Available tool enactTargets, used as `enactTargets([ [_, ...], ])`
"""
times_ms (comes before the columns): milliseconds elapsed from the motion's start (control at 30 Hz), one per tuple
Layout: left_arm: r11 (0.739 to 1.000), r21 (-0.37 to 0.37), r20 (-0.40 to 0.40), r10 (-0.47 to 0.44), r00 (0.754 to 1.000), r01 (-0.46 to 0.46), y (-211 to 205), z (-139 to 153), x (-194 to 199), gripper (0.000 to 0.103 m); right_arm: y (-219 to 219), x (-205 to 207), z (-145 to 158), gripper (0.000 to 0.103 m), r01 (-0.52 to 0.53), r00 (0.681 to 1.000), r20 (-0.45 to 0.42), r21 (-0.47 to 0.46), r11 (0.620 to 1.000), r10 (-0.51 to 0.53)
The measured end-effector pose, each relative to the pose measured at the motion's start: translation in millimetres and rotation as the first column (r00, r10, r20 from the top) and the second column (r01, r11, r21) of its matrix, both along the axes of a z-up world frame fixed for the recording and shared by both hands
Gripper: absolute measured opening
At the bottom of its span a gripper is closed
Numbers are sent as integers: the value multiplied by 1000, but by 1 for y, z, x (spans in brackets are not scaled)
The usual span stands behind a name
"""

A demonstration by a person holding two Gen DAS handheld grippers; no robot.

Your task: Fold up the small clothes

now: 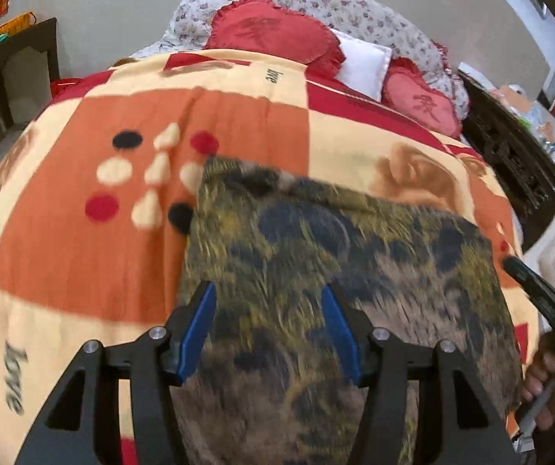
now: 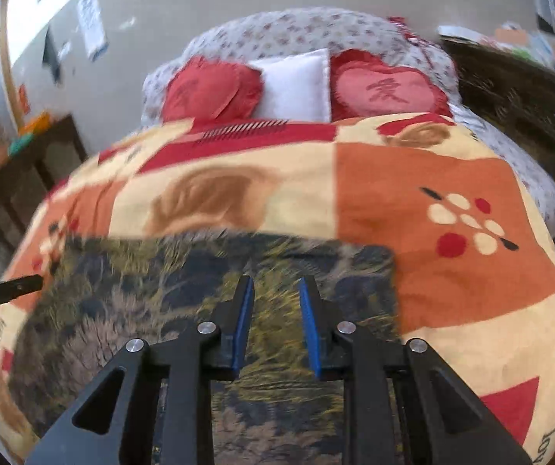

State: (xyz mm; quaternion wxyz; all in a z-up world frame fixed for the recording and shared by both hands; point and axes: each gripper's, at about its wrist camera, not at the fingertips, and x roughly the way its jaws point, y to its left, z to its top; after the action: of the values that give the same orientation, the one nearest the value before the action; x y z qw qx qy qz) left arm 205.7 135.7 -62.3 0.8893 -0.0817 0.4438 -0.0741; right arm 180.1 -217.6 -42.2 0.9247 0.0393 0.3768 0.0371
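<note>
A small garment (image 1: pixel 355 252) with an olive, dark blue and brown print lies spread flat on the orange, cream and red blanket (image 1: pixel 83 252) of a bed. My left gripper (image 1: pixel 267 288) hovers over the garment's near left part, jaws open, nothing between the blue pads. In the right wrist view the same garment (image 2: pixel 161 290) fills the lower middle on the blanket (image 2: pixel 452 310). My right gripper (image 2: pixel 275 281) hangs above its right half, jaws parted, holding nothing. Each gripper shows in the other's view: the right gripper's finger (image 1: pixel 541 294), the left gripper's finger (image 2: pixel 6 290).
Two red heart-shaped cushions (image 1: pixel 269 31) (image 2: pixel 389 89) and a white pillow (image 1: pixel 362 62) lie at the head of the bed against a floral quilt (image 1: pixel 355 4). A dark wooden table (image 1: pixel 6 77) stands at the left, a dark carved frame (image 1: pixel 510 155) at the right. A hand (image 1: pixel 548 379) holds the right gripper.
</note>
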Motion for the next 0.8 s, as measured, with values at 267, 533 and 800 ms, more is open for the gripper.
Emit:
enactTargets([
  [267,998,30,13,-59,998,59,10,-41,-22,68,0,20,-50,28,25,987,-162,11,1000,-22],
  [533,986,-164,69,-6,998,18,61,-3,-92,75,34,-40,-20,31,-38,998,-43,-2,999,38],
  [800,860,-509,-42,28,999,-46,73,-42,-184,81,52,-59,-60,36,-68,996,-65,-37,997,65],
])
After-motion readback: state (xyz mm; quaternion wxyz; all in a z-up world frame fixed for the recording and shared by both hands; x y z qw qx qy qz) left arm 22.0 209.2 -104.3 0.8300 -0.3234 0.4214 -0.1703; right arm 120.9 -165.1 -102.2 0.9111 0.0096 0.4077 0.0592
